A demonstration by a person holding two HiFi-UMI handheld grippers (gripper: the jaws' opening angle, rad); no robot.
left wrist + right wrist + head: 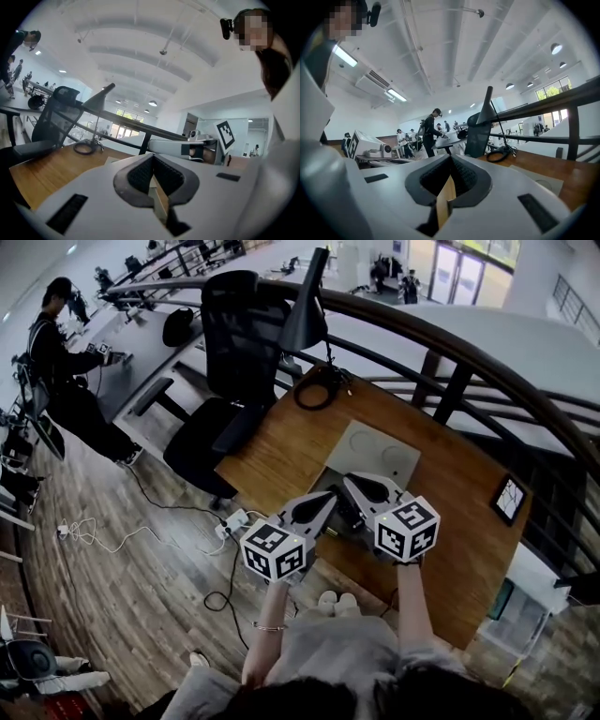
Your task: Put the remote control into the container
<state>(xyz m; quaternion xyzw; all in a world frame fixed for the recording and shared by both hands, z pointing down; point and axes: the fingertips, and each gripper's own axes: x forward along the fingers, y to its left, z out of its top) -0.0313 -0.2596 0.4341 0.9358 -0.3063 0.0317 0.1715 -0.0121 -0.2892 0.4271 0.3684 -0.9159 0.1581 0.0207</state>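
Both grippers hang above the near edge of the wooden table (281, 442), side by side and pointing away from me. My left gripper (330, 498) has its jaws together with nothing between them, seen close up in the left gripper view (152, 157). My right gripper (349, 479) is shut and empty too (451, 159). A dark object (344, 510) lies on the table between and under the grippers, mostly hidden; I cannot tell if it is the remote control. A flat grey square container (375, 451) sits just beyond the grippers.
A black desk lamp (305, 306) and a coiled black cable (319, 390) stand at the table's far end. A small framed square (509, 498) lies at the right edge. A black office chair (230, 362) is left of the table, a curved railing (450, 343) behind it. A power strip (234, 521) lies on the floor.
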